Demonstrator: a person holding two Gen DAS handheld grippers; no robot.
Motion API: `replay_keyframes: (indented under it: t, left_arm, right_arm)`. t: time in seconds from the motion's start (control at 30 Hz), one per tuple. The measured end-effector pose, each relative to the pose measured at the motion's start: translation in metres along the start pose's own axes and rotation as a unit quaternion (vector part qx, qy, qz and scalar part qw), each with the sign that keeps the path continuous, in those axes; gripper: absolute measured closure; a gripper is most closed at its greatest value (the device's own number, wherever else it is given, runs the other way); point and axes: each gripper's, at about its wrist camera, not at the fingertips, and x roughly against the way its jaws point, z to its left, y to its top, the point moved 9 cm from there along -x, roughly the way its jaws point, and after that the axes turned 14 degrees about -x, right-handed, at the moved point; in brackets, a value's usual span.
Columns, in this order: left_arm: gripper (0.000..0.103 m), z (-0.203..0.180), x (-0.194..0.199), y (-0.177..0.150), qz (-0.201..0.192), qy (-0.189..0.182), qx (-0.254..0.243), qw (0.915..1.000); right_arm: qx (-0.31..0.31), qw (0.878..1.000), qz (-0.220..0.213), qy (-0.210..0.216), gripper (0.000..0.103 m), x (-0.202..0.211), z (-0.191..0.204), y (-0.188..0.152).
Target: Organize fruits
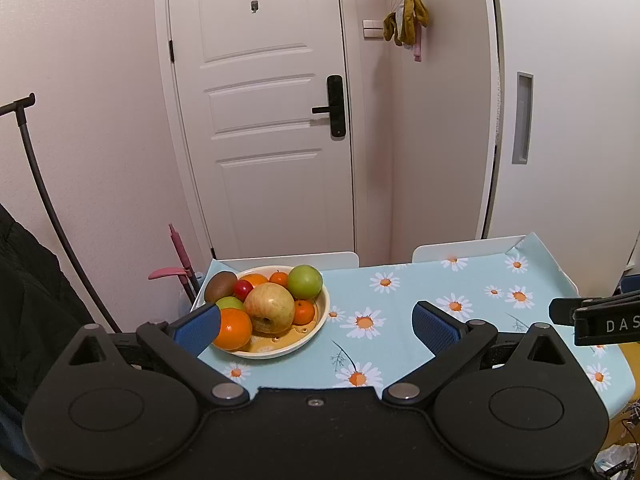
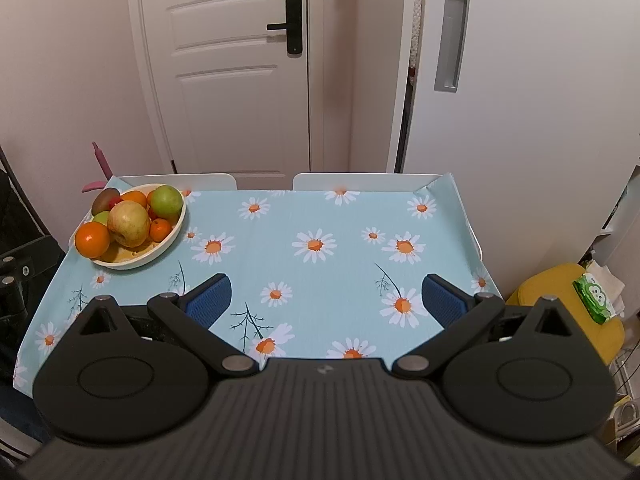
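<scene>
A daisy tablecloth (image 2: 320, 216) lies bare except for the bowl (image 2: 176, 232) at ten o'clock, apparently holding every fruit; the left gripper (image 1: 316, 322) and right gripper (image 2: 326, 298) hover spread and empty, little left.

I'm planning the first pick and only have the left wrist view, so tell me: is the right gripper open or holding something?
Observer: The right gripper is open, jaws wide apart, nothing between them.
Operator: What is under it?
Observer: Only the daisy tablecloth; the fruit bowl sits off to its left, at the table's far left corner.
Operator: Anything to the right of the table?
Observer: A yellow seat with a green tissue pack on it.
</scene>
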Motion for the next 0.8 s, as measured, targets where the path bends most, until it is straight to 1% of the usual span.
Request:
replay_keyframes:
  t: [0.4,0.8]
  left_arm:
    - [0.000,-0.0019,-0.0009,-0.0011,0.007,-0.004,0.001,1.0000]
    - [0.000,0.0005,-0.0051,-0.0020,0.011,0.001,0.008,0.9999]
  right_arm:
    - [-0.003,1.000,0.003,0.000,0.000,-0.0005,-0.0011,-0.0009]
    - [-0.004,1.000,0.004,0.000,0.000,-0.0009,-0.0009,-0.0016]
